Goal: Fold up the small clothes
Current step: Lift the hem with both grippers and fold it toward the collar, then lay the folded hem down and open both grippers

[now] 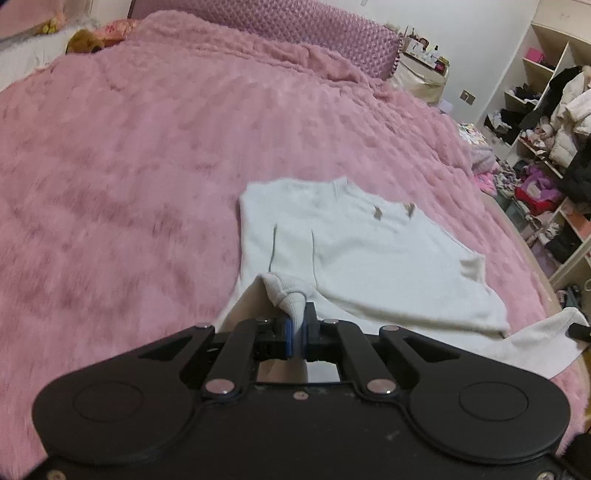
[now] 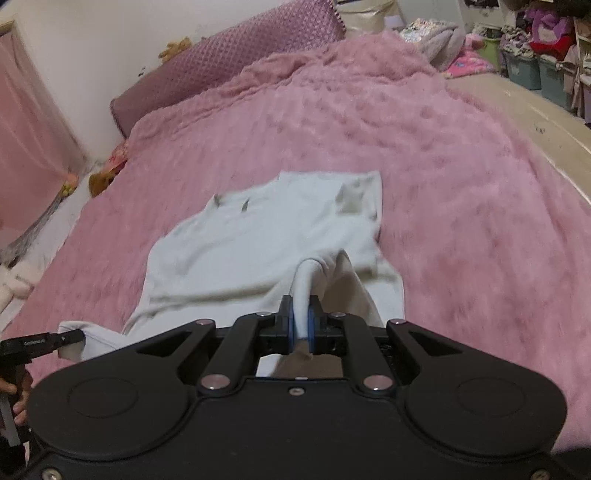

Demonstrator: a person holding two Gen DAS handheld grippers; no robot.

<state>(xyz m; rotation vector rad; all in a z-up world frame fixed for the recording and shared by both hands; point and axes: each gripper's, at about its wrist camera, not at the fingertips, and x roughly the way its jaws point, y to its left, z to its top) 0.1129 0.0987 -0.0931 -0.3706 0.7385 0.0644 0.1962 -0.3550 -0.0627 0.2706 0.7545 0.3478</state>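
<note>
A small white shirt (image 1: 369,251) lies on a pink fluffy bedspread (image 1: 129,166), its neckline far from me and its sleeves folded in. My left gripper (image 1: 298,328) is shut on the shirt's near left hem corner and lifts it. My right gripper (image 2: 303,325) is shut on the near right hem corner of the shirt (image 2: 258,240). The left gripper also shows at the left edge of the right wrist view (image 2: 70,338), pinching cloth. The right gripper's tip shows at the right edge of the left wrist view (image 1: 578,329).
A purple quilted headboard (image 1: 314,33) stands at the far end. A brown plush toy (image 1: 83,42) sits at the bed's far left. Open shelves full of clothes (image 1: 546,122) stand on the right. Bins line the floor (image 2: 532,70) beyond the bed edge.
</note>
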